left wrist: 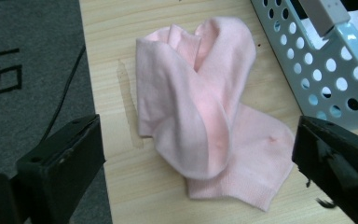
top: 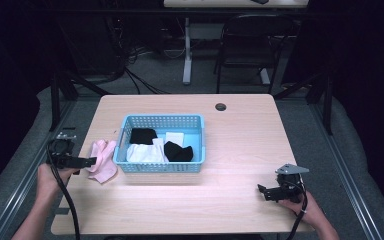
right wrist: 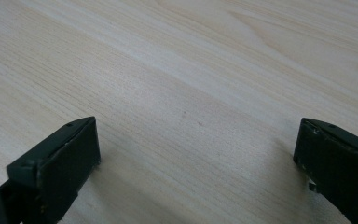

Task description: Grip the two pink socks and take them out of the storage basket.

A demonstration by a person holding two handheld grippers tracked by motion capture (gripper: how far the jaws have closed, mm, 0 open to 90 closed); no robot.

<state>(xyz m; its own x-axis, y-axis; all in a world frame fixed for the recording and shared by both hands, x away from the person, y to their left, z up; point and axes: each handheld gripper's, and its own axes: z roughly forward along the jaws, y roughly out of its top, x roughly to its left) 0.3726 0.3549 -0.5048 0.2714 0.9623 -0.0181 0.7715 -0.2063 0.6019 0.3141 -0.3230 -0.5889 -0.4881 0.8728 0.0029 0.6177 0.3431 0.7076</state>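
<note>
Left gripper [left wrist: 198, 163], jaws spread, faces pink socks [left wrist: 205, 107] beside blue basket [left wrist: 317, 79] | right gripper [top: 272, 191] spread over bare table [right wrist: 191, 70] | best pinch: thick overlapped middle, both layers.

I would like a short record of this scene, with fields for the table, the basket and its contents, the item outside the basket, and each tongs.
table: light wood, with a dark round hole near the far edge
basket: light blue, perforated walls, left of centre
basket contents: black and white cloth pieces
outside basket: pink socks, lying in a heap on the table beside the basket's left wall
left tongs: jaws open, either side of the pink socks, not closed on them
right tongs: jaws open over bare wood, holding nothing
</note>
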